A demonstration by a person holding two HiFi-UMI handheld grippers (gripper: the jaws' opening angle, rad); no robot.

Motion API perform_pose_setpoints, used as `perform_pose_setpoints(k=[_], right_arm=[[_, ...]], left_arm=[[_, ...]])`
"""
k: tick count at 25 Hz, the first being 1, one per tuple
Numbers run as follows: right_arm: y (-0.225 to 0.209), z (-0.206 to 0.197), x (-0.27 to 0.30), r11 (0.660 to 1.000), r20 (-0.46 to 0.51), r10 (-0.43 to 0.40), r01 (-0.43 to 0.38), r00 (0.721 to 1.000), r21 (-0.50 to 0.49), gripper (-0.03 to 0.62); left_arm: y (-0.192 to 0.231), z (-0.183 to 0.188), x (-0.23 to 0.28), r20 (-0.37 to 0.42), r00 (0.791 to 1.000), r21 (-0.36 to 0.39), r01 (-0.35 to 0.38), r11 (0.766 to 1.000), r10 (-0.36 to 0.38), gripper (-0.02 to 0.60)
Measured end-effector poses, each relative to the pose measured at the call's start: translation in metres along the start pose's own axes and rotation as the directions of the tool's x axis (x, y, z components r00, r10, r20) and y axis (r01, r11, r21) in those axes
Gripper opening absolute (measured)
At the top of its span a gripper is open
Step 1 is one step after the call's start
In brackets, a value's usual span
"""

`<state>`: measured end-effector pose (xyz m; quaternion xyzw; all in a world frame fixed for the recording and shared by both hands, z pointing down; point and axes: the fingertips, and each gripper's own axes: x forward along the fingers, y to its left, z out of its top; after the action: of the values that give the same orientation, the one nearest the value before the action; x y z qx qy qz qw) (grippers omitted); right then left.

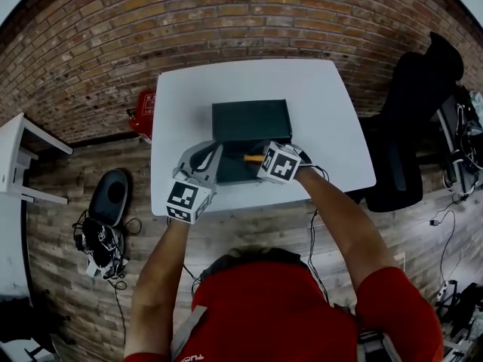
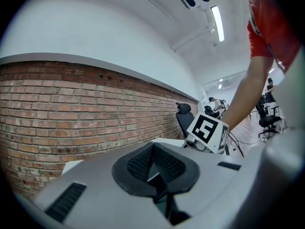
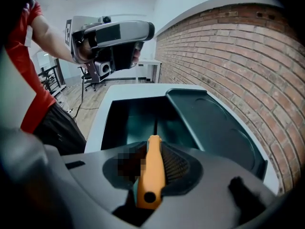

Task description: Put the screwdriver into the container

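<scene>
Found right tool (image 3: 153, 151) gripping screwdriver (image 3: 151, 180) by orange handle, jaws partly apart. Noted shaft pointing forward and down into open container (image 3: 119, 116), long axis in line with jaws. Found left tool (image 2: 153, 152) closed, empty, just beside container's left wall, above counter (image 1: 321, 104).

Office: brick wall (image 1: 226, 13), swivel chair (image 1: 411, 127)

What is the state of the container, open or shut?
Open. The container's lid is folded back to one side, and the right gripper view looks straight into its dark inside.
</scene>
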<state>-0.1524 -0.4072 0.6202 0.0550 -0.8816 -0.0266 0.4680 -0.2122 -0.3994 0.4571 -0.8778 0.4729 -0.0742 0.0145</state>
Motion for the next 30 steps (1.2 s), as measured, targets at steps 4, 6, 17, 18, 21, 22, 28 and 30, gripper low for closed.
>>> perform_pose_setpoints(k=[4, 6, 17, 18, 21, 22, 28, 30], right_arm=[[0.003, -0.004, 0.006, 0.999, -0.046, 0.036, -0.036, 0.998, 0.008, 0.104], [0.006, -0.007, 0.008, 0.999, -0.065, 0.048, -0.047, 0.997, 0.011, 0.104], [0.004, 0.003, -0.009, 0.999, -0.035, 0.041, -0.04, 0.999, 0.021, 0.153], [0.003, 0.005, -0.012, 0.999, -0.024, 0.035, -0.035, 0.999, 0.021, 0.153], [0.001, 0.009, -0.022, 0.999, 0.013, 0.022, -0.023, 1.0, 0.026, 0.153], [0.001, 0.011, -0.026, 0.999, 0.029, 0.019, -0.019, 0.999, 0.028, 0.152], [0.0, 0.022, -0.049, 0.999, 0.142, -0.04, 0.036, 0.989, 0.03, 0.084], [0.0, 0.026, -0.058, 0.997, 0.184, -0.069, 0.065, 0.981, 0.029, 0.061]], left_arm=[[0.003, -0.001, -0.001, -0.002, 1.0, -0.004, 0.004, 1.0, -0.004, 0.012], [0.002, 0.0, -0.001, -0.002, 1.0, 0.001, 0.009, 1.0, -0.009, 0.011], [0.001, -0.004, -0.001, 0.0, 1.0, -0.02, 0.012, 1.0, -0.012, 0.012], [0.001, -0.005, -0.001, 0.0, 1.0, -0.022, 0.012, 1.0, -0.012, 0.012], [0.002, -0.006, -0.002, 0.001, 1.0, -0.03, 0.011, 1.0, -0.011, 0.012], [0.001, -0.006, -0.002, 0.001, 1.0, -0.033, 0.011, 0.999, -0.011, 0.011], [-0.012, -0.007, 0.002, 0.004, 1.0, -0.042, 0.019, 0.999, -0.019, 0.011], [-0.015, -0.003, 0.002, 0.019, 1.0, -0.055, 0.014, 0.998, -0.013, 0.011]])
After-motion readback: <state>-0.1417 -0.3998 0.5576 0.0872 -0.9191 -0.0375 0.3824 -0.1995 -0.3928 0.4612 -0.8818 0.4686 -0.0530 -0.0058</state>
